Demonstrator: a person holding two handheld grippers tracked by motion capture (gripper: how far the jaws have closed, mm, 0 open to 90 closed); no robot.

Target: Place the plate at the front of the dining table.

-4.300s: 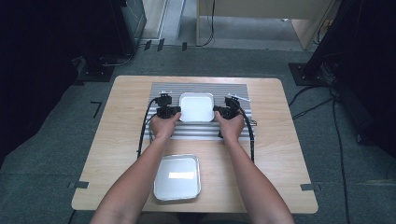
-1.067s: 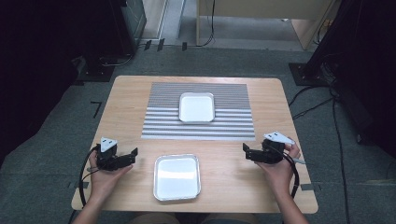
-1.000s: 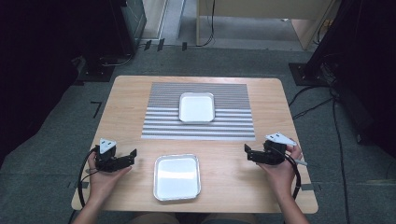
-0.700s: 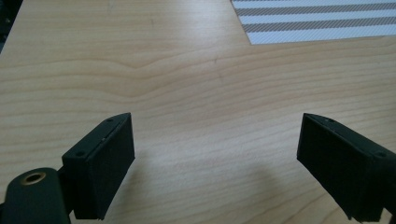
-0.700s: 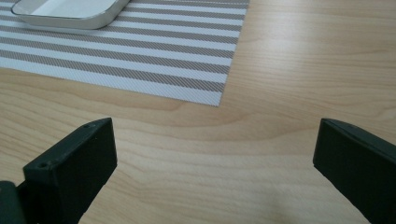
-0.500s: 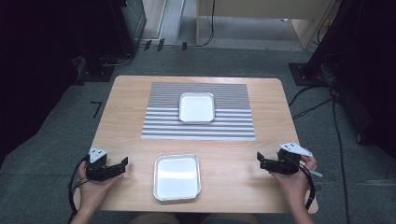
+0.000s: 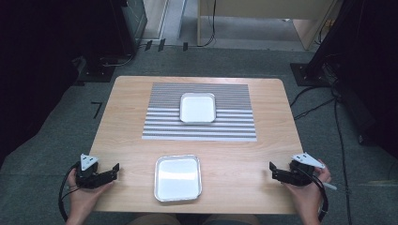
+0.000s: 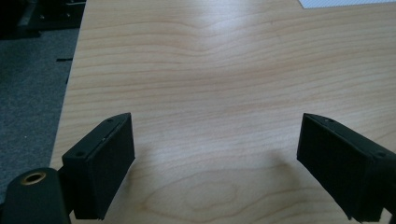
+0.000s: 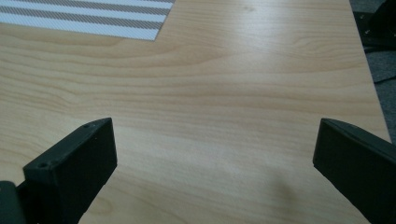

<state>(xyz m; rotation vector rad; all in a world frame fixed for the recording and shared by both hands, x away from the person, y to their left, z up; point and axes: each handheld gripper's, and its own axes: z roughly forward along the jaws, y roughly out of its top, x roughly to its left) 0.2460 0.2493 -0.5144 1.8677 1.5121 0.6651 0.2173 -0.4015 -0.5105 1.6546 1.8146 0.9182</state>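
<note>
Wooden counter (image 7: 263,154) carries a striped mat (image 7: 199,112) with a white tray (image 7: 197,107) on it and a foil tray (image 7: 178,177) near the front edge; no writing is legible anywhere. Left gripper (image 7: 110,170) rests at the front left corner, right gripper (image 7: 274,171) at the front right, both well apart from the trays. Each gripper's fingers (image 8: 100,161) are spread wide and hold nothing.

Both hands are back from the far white tray (image 7: 198,107), now let go on the striped mat (image 7: 199,112). Left tongs (image 7: 112,169) sit at the counter's (image 7: 244,159) near left corner, right tongs (image 7: 273,170) at the near right edge, further out than half a second ago. Jaws on both stand wide apart, empty.
</note>
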